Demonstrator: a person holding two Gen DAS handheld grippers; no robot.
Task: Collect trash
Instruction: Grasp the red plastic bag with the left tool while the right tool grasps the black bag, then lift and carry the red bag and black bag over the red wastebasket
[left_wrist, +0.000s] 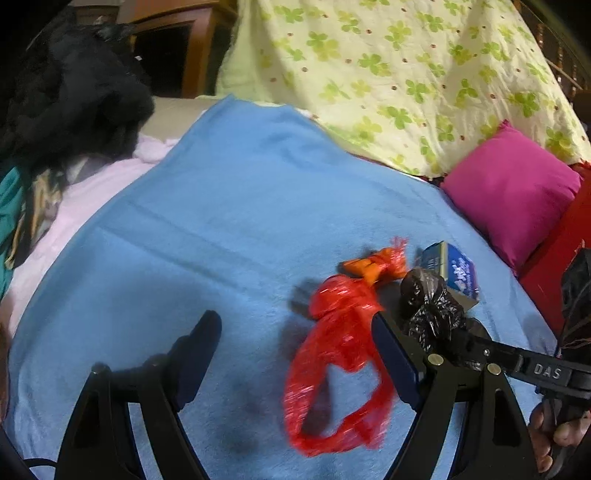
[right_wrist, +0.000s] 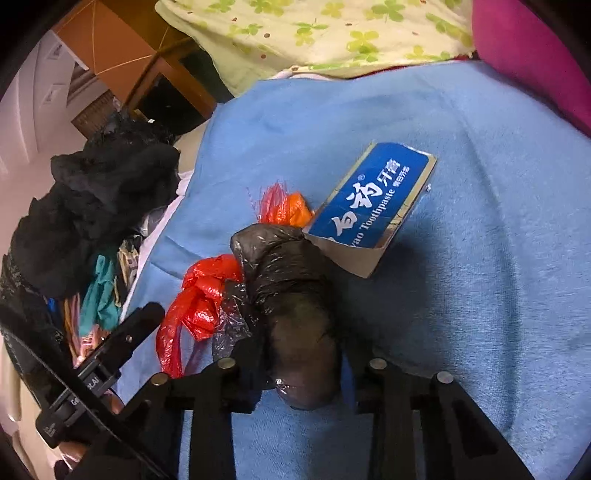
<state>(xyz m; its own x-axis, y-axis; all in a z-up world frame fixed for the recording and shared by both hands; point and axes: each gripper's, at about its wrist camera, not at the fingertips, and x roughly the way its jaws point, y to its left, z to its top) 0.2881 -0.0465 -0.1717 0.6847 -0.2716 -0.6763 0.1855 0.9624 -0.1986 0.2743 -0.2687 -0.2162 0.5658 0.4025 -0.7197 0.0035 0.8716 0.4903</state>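
Observation:
Trash lies on a blue towel (left_wrist: 207, 229): a red plastic bag (left_wrist: 340, 354), an orange wrapper (left_wrist: 373, 267), a crumpled black plastic bag (left_wrist: 430, 308) and a blue toothpaste box (left_wrist: 454, 267). My left gripper (left_wrist: 295, 343) is open just above the towel, its right finger (left_wrist: 395, 362) touching the red bag, which lies partly between the fingers. My right gripper (right_wrist: 295, 354) is shut on the black bag (right_wrist: 291, 291), with the red bag (right_wrist: 199, 306) at its left and the box (right_wrist: 369, 199) just beyond. The orange wrapper (right_wrist: 291, 208) peeks out behind the black bag.
A pink pillow (left_wrist: 513, 192) and a clover-print quilt (left_wrist: 388, 74) lie beyond the towel. A heap of dark clothes (left_wrist: 70, 99) sits at the left, also in the right wrist view (right_wrist: 92, 206). A wooden cabinet (left_wrist: 184, 44) stands behind.

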